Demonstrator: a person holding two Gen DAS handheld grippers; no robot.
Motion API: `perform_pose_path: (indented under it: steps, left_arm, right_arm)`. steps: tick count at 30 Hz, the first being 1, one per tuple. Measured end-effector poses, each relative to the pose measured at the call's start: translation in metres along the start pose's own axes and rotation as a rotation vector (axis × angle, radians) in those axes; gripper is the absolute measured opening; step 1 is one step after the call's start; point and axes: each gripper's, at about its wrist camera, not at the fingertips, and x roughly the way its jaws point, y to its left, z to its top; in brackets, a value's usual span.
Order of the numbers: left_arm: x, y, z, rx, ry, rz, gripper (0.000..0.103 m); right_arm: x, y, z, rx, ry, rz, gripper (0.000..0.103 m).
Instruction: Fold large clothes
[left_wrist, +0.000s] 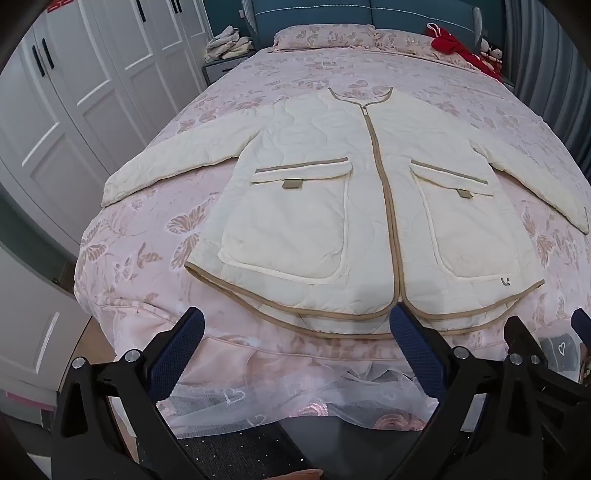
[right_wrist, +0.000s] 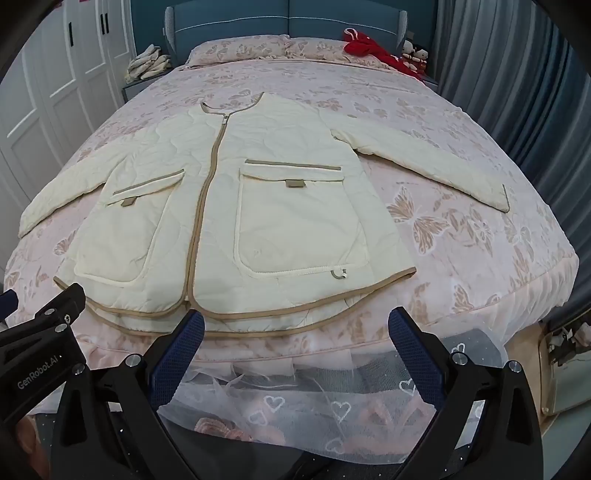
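Observation:
A cream quilted jacket (left_wrist: 314, 192) with tan trim, a closed zip and two big front pockets lies flat, front up, on the pink bed, both sleeves spread out to the sides. It also shows in the right wrist view (right_wrist: 258, 206). My left gripper (left_wrist: 295, 325) is open and empty, just short of the jacket's hem, left of the zip. My right gripper (right_wrist: 295, 325) is open and empty, just short of the hem, right of the zip. Each gripper's body shows at the edge of the other's view.
The bed (left_wrist: 155, 236) has a pink butterfly-print cover and a lace skirt (right_wrist: 295, 406) at the foot. Pillows (left_wrist: 325, 37) and a red garment (left_wrist: 448, 44) lie at the head. White wardrobes (left_wrist: 74, 92) stand on the left, a nightstand with folded cloths (left_wrist: 229, 44) beside them.

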Motion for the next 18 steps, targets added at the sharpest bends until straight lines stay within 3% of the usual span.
perform_pose_path:
  steps: [18]
  left_arm:
    - [0.0021,-0.001,0.0,-0.002,0.005,-0.005,0.098]
  right_arm:
    - [0.0007,0.0001,-0.0006,0.001,0.006,0.002,0.098]
